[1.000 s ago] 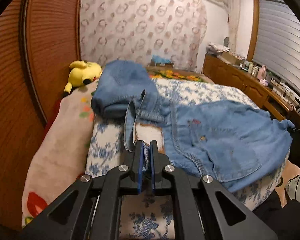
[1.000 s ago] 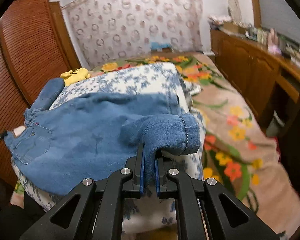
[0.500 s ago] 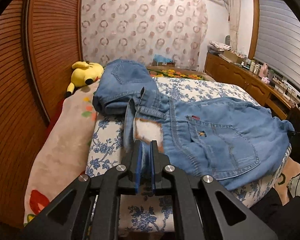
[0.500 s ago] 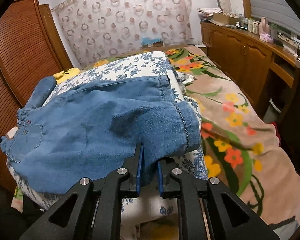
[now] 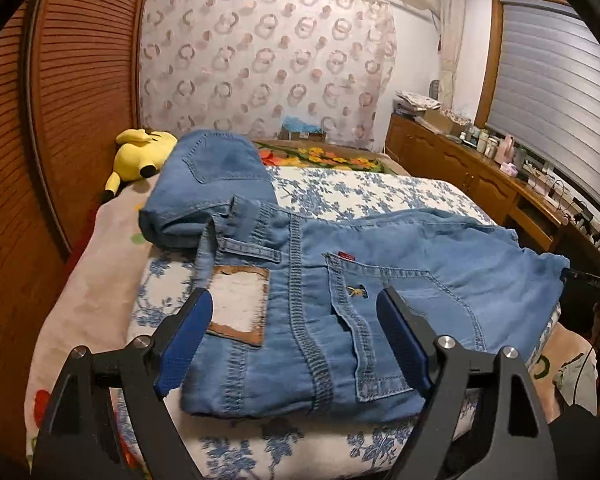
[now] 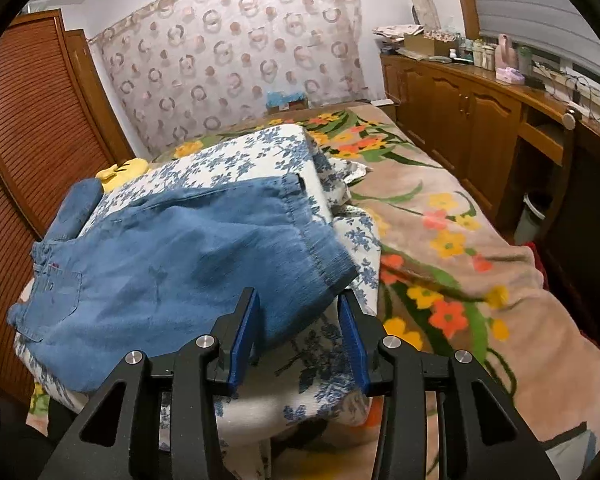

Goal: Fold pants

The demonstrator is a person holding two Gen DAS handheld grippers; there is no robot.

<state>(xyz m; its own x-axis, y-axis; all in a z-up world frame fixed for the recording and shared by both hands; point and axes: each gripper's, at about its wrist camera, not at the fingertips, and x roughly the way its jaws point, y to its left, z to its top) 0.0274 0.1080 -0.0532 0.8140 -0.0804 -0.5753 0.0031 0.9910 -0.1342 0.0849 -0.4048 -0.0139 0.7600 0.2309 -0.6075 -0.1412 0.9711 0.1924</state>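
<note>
Light blue denim pants (image 5: pixel 340 300) lie folded flat on a blue-flowered white quilt (image 5: pixel 360 192), waistband and leather patch toward my left gripper. My left gripper (image 5: pixel 296 328) is open and empty, its blue pads either side of the waist end. In the right wrist view the pants (image 6: pixel 172 264) spread leftward, hem end nearest. My right gripper (image 6: pixel 300 320) is open, its pads flanking the hem corner without gripping it.
Another folded pair of jeans (image 5: pixel 208 184) lies behind the pants beside a yellow plush toy (image 5: pixel 140 156). A flowered beige blanket (image 6: pixel 460 248) covers the bed to the right. Wooden cabinets (image 6: pixel 480 120) line the right wall, a slatted wardrobe (image 5: pixel 60 100) the left.
Both grippers were shut on the pants, the left on the waist, the right on the hem. Both have opened and let go, and the pants now rest on the quilt.
</note>
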